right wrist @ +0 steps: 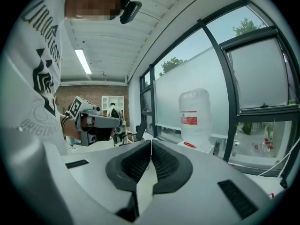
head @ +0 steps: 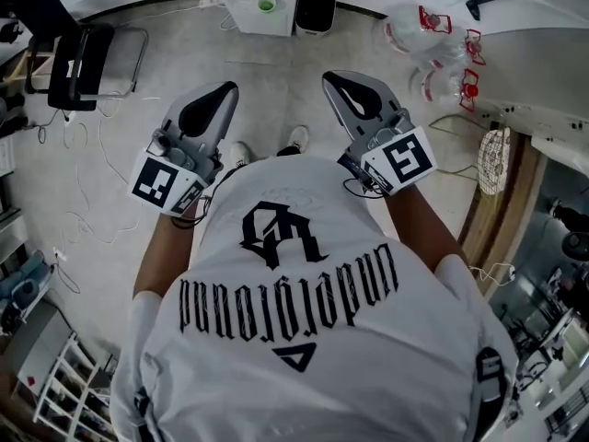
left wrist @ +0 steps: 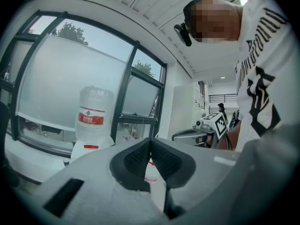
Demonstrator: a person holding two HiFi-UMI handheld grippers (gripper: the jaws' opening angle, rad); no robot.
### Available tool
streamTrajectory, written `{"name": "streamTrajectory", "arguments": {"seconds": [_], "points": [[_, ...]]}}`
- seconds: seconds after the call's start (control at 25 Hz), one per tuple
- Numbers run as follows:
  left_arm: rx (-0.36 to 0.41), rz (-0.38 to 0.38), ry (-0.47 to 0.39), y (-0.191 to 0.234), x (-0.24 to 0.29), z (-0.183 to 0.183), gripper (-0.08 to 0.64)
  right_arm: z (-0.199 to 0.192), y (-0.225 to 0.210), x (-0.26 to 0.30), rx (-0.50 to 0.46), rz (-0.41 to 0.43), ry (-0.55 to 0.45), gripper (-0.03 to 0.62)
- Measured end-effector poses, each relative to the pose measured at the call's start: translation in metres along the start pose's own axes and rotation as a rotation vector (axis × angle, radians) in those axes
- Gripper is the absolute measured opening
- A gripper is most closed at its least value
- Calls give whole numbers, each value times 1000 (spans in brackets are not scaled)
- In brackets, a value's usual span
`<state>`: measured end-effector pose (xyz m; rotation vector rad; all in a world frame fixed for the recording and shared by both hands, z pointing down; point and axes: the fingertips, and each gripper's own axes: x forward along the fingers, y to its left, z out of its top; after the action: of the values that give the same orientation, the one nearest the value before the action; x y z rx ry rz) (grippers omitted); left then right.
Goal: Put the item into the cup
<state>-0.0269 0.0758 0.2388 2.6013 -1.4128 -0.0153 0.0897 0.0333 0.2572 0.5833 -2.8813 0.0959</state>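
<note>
The person stands and holds both tools up in front of the white shirt. The left gripper has its jaws closed, and its dark pads touch with nothing between them. The right gripper is the same: its jaws are closed tight and hold nothing. Both point toward 12 o'clock in the head view, over the bare floor. The item is in neither gripper, and no view shows it for sure. No cup shows clearly either. At 12 o'clock in the head view stands a small white table with a little green thing on it, but it is too small to tell what it is. At about 1 o'clock lie some clear bottles on the floor. The gripper views look out at windows and a big water jug. So the job looks like it has not begun: the item must be found and picked up, then put into the cup.
</note>
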Motion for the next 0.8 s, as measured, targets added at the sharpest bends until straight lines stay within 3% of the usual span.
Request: {"name": "streamTrajectory", "arguments": {"seconds": [0.8], "points": [[-6,-80,-40,49,-142,3,15,15,136,49,9,-126,-11,18]]}}
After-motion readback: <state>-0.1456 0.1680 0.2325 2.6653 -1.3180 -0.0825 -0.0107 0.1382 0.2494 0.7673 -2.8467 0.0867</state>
